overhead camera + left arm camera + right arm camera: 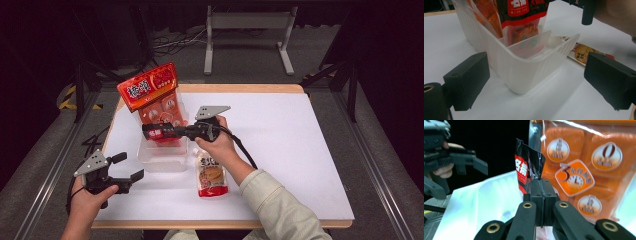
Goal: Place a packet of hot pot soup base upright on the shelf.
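Right gripper view – right gripper (541,195) clamps black-red packet (527,167), left gripper (536,77) wide.

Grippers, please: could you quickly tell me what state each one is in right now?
Left gripper: open, holding nothing.
Right gripper: closed on the black-and-red foil snack packet.

1. The bin (162,152) stands on the counter (300,150), left of its middle.
2. A tall packet (155,95) stands in the far part of the bin, leaning on the far wall.
3. A smaller pouch (159,132) stands in the bin, just in front of the tall packet, pinched at its top by the right claw (150,132).
4. A flat sachet (211,175) lies on the counter just right of the bin.
5. The left claw (127,167) sits near the bin's near-left corner, apart from it.
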`<state>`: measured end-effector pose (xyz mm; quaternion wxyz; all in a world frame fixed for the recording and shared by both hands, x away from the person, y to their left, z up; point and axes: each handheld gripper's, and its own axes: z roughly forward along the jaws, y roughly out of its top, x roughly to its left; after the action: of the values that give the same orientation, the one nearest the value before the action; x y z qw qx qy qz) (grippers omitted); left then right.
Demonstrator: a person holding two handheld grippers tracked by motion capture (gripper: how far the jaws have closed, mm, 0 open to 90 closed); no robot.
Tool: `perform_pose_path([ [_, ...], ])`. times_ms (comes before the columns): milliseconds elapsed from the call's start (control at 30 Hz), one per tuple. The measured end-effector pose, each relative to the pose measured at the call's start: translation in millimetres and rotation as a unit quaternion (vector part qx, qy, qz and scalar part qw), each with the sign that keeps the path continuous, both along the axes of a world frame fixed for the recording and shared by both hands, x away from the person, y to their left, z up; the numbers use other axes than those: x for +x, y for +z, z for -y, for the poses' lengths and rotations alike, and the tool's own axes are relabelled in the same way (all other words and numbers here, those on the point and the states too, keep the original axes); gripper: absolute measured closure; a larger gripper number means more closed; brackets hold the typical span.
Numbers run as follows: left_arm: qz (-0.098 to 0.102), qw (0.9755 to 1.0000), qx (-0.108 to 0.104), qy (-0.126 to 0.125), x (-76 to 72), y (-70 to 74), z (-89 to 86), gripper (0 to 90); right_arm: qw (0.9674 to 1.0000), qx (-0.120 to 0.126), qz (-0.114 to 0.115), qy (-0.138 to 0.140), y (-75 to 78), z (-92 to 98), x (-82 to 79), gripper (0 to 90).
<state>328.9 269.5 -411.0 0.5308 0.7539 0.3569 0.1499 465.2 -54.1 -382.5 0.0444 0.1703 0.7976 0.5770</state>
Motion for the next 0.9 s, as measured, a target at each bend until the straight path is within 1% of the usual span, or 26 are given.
perform_pose_path([
  [133, -0.002, 1.0000, 0.001, -0.001, 0.3, -0.5, 0.5, 7.2, 1.0000, 0.000, -0.006, -0.003, -4.4, 4.3, 0.2, 90.0],
  [333, -0.002, 1.0000, 0.000, -0.001, 0.3, -0.7, 1.4, 7.2, 0.9999, -0.002, -0.012, -0.004, -6.1, 8.2, -0.4, 90.0],
  [533, -0.003, 1.0000, 0.003, 0.001, 0.4, -1.1, 1.7, 7.2, 0.9996, 0.002, -0.027, -0.006, -8.7, 11.6, 1.4, 90.0],
  [567, -0.002, 1.0000, 0.004, 0.001, 0.6, -1.2, 1.3, 7.2, 0.9996, 0.002, -0.029, -0.007, -8.7, 11.9, 1.8, 90.0],
  [600, -0.006, 1.0000, 0.003, 0.003, 0.2, -1.4, 1.2, 7.2, 0.9995, 0.002, -0.030, -0.008, -8.5, 12.2, 2.6, 90.0],
  [633, -0.003, 1.0000, 0.006, 0.002, 0.6, -1.5, 0.7, 7.2, 0.9995, 0.003, -0.031, -0.010, -8.3, 12.3, 3.2, 90.0],
  [700, -0.004, 1.0000, 0.004, 0.002, 0.8, -2.1, 0.7, 7.2, 0.9994, 0.002, -0.032, -0.008, -7.8, 12.0, 4.0, 89.9],
  [767, -0.003, 1.0000, 0.005, 0.002, 0.9, -2.2, 0.6, 7.2, 0.9993, 0.007, -0.038, -0.002, -7.6, 11.7, 4.1, 88.0],
  [800, -0.002, 0.9999, 0.010, 0.002, 1.6, -2.5, 0.4, 7.2, 0.9994, 0.008, -0.034, -0.002, -6.7, 12.0, 3.7, 87.4],
  [900, -0.004, 0.9999, 0.012, 0.001, 1.8, -2.4, 0.3, 7.2, 0.9993, 0.017, -0.034, 0.001, -1.9, 15.2, 2.4, 84.3],
])
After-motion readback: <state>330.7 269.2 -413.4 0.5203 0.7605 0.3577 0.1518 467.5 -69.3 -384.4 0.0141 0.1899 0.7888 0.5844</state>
